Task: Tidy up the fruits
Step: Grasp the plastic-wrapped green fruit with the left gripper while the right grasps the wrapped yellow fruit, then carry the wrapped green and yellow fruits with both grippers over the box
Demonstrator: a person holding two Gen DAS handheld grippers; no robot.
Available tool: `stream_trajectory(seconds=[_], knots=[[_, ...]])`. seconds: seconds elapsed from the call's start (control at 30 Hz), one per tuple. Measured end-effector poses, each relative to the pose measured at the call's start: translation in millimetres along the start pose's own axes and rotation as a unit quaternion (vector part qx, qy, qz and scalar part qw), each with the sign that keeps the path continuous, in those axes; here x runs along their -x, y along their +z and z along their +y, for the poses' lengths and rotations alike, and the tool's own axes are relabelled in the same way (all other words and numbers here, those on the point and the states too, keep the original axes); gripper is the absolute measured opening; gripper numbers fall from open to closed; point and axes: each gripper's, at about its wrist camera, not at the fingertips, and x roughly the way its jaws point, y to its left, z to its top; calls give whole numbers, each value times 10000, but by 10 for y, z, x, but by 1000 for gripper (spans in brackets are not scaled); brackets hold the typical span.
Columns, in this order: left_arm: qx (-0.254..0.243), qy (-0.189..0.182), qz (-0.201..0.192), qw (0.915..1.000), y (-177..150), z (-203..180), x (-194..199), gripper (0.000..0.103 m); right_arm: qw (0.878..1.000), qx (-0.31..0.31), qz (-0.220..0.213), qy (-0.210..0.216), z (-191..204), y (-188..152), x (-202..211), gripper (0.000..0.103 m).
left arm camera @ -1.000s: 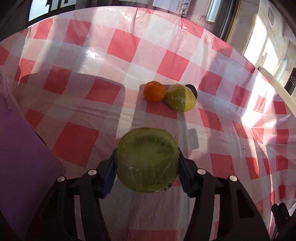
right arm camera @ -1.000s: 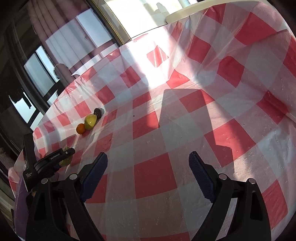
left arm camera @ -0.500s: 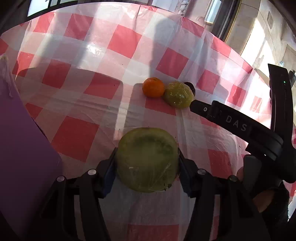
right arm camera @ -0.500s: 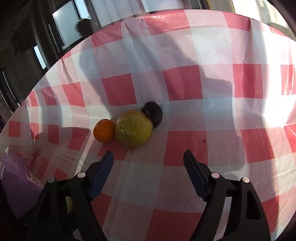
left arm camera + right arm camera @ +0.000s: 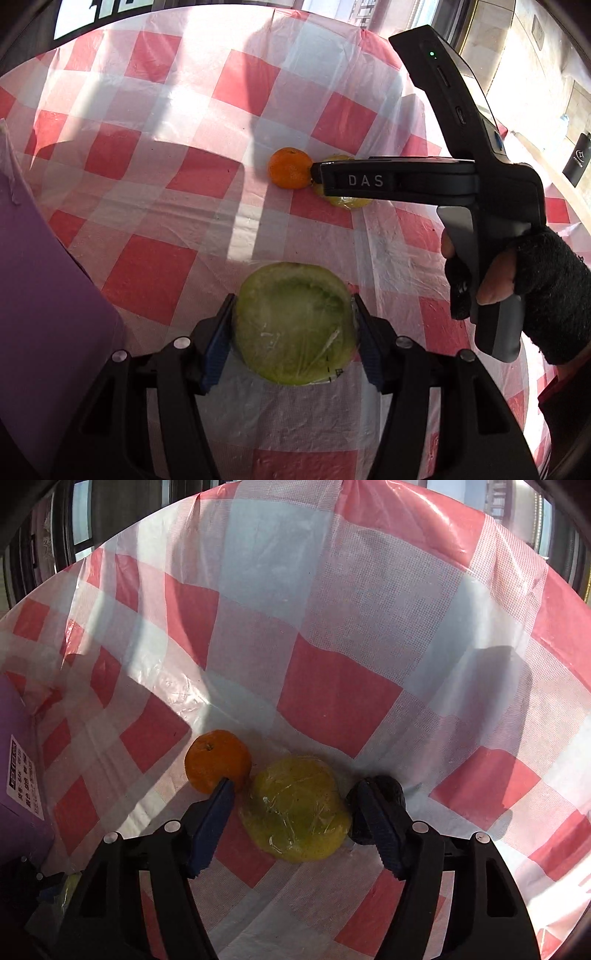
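Low in the centre of the left wrist view, the left claw (image 5: pixel 293 338) was clamped on a pale green, cling-wrapped fruit (image 5: pixel 293 323), its blue pads (image 5: pixel 218 354) pressing both sides of that round, flat-faced piece. Beneath it lay the bench (image 5: pixel 147 273), covered in a red-and-white checked plastic cloth (image 5: pixel 243 81). A purple box (image 5: pixel 40 280) filled the lower left edge of that frame.

Farther up, just right of centre, an orange (image 5: pixel 290 168) sat on the cloth, touching a yellow wrapped fruit (image 5: pixel 345 201) that was mostly hidden behind the black body of the other tool. A gloved hand (image 5: pixel 517 280) at the right edge gripped that tool's grey handle.

Across the lower middle of the right wrist view, the right claw (image 5: pixel 295 812) straddled the yellow wrapped fruit (image 5: pixel 295 812) and its jaws were closing, the fruit between them. A gap showed between the left blue pad (image 5: pixel 210 823) and the wrap, so the fruit was not yet pinched; on the right side I cannot tell whether pad and wrap met. The left pad's tip overlapped the orange (image 5: pixel 216 758), which lay at the yellow fruit's upper left. A dark, rough-skinned fruit (image 5: pixel 393 788), possibly an avocado, sat against the yellow one's right side, partly behind the right finger. The purple box (image 5: pixel 16 775), bearing a printed label, showed at the left edge.
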Motion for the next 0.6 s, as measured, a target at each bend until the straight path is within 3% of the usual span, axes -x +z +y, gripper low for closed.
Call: stream_trajectory(seconds=[0.1,0.23,0.37,0.47,0.6], knots=[[12,-13,-1,10000,10,2,0,60,9991,244,120,334,-45,10,0,74],[12,-1,-4,10000,10,13,9,60,9954,563,366,690,-32,-14,51,70],[31,30,-11,10000,25,3,-10,61,9952,652,682,262,46,-37,-115,71],[53,0,-15,10000,20,10,2,62,9973,361,563,314,33,-4,-171,72],[58,-5,-11,10000,22,7,11,62,9986,179,323,380,16,-87,-121,60]])
